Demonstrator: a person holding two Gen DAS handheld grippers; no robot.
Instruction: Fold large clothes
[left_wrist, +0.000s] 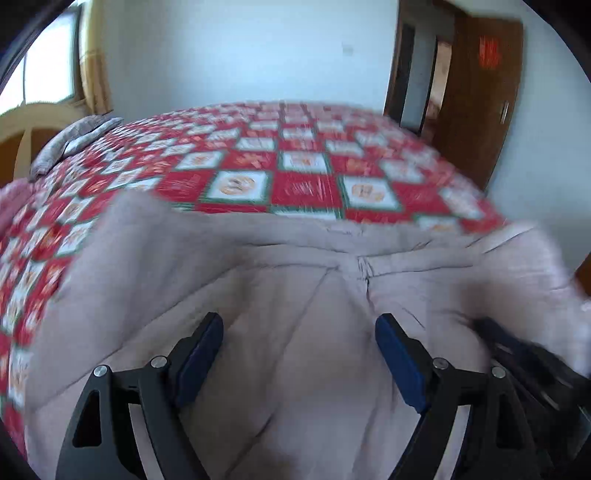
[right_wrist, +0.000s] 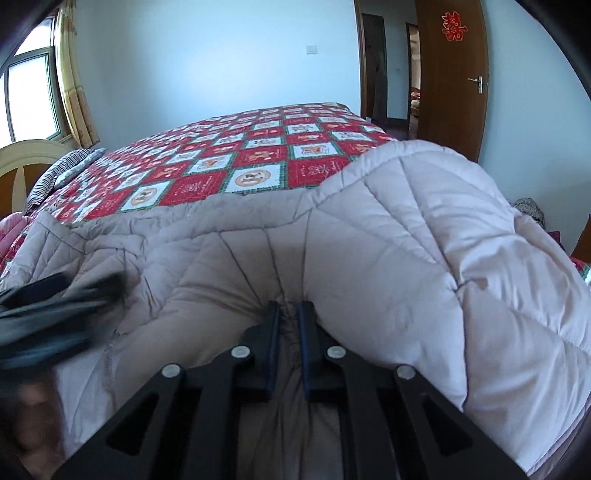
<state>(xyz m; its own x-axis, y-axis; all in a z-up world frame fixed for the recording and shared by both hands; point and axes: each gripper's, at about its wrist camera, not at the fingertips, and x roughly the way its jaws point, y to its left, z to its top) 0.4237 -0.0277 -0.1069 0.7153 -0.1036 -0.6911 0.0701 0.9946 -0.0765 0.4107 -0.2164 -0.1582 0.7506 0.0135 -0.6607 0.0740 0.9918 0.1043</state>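
A large pale grey-pink quilted padded garment (left_wrist: 295, 280) (right_wrist: 388, 236) lies spread over the near part of the bed. My left gripper (left_wrist: 299, 328) hovers above it with its blue-padded jaws wide apart and nothing between them; this view is motion-blurred. My right gripper (right_wrist: 289, 314) is shut on a bunched fold of the garment, with puckered fabric pinched between its pads. To the right of that gripper a thick part of the garment bulges upward. The left gripper (right_wrist: 55, 295) shows as a dark blur at the left of the right wrist view.
The bed is covered by a red, white and green checked quilt (right_wrist: 258, 162). A striped pillow (right_wrist: 59, 173) and cream headboard (right_wrist: 26, 155) lie at far left. A brown wooden door (right_wrist: 452, 81) stands open at the back right, by a pale wall.
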